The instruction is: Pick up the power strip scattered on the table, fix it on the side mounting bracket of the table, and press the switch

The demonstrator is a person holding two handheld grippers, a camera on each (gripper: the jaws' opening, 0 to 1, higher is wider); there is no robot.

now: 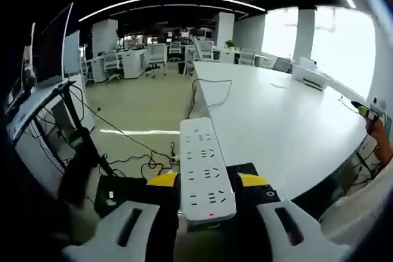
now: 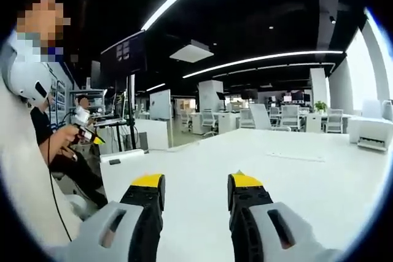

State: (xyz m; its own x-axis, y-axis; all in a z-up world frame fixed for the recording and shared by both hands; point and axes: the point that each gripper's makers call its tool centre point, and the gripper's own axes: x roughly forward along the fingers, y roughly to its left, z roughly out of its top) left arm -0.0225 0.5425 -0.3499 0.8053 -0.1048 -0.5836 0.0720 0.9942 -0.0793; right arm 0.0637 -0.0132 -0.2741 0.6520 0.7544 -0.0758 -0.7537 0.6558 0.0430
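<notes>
- Holding the power strip (image 1: 206, 170) clamped between the yellow-tipped jaws of the left gripper (image 1: 207, 183), near end with its small red switch mark sitting just above the jaws, far end pointing out along the table (image 1: 295, 121) edge.
- Judging the pickup as done: strip lifted clear of the tabletop, hanging over the gap between table edge and floor (image 1: 141, 105).
- Leaving the fixing on the side bracket and the press of the switch yet to do; bracket itself not being made out in either view, possibly hidden below the strip.
- Trailing a thin cord (image 1: 212, 93) from the far end of the strip across the table corner.
- Keeping the right gripper (image 2: 195, 189) parted with a clear gap between its jaws, gripping nothing, hovering over bare tabletop in the right gripper view.
- Noting materials: strip a long, flat white plastic bar with rounded corners and rows of dark socket slots, smooth and slightly glossy; jaws black with yellow tips on pale grey bodies; tabletop wide, matte white and smooth; floor polished and reflecting the ceiling lights.
- Seeing loose black cables (image 1: 132, 157) lying tangled on the floor beside the table.
- Showing a seated person (image 2: 58, 142) at the left of the right gripper view, holding another yellow-tipped tool.
</notes>
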